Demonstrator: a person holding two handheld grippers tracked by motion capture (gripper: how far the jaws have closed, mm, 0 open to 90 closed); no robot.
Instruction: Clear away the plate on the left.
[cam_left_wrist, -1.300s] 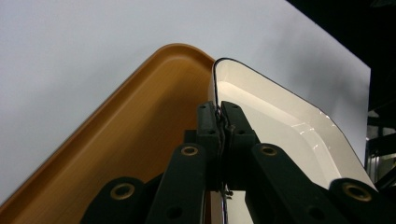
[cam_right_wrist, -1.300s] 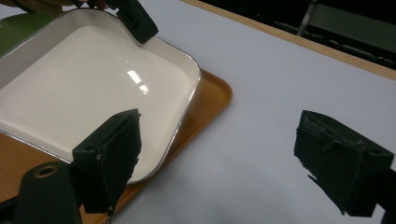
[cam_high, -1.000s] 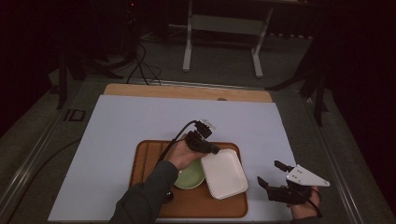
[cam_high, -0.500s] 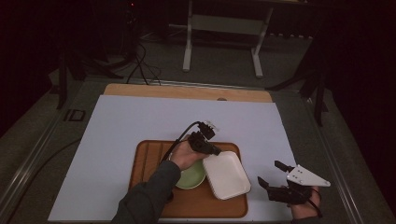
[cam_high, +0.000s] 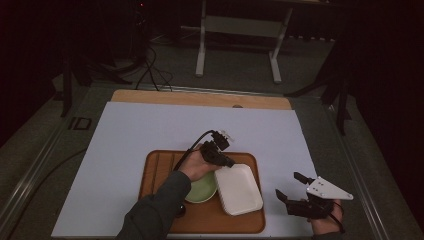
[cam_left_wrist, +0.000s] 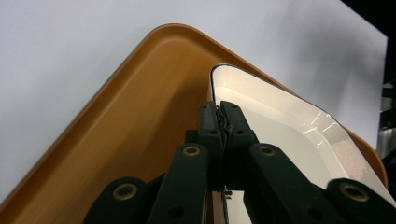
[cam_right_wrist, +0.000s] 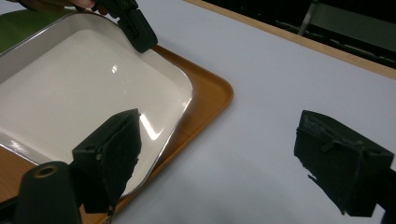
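The rim of the white rectangular enamel dish (cam_high: 239, 189) is pinched by the left gripper (cam_left_wrist: 219, 108), probably so it can be dragged across the brown wooden tray (cam_high: 157, 167), where it's overlapping a green round plate (cam_high: 201, 189). The right gripper (cam_high: 295, 186) is parked wide apart and empty beside the tray.

High view overhead, facing forward-down; gripper views close, sharing white dish (cam_high: 239, 189).

Dim room, grey floor (cam_high: 240, 60), white-legged stand (cam_high: 240, 30) behind table (cam_high: 150, 125).
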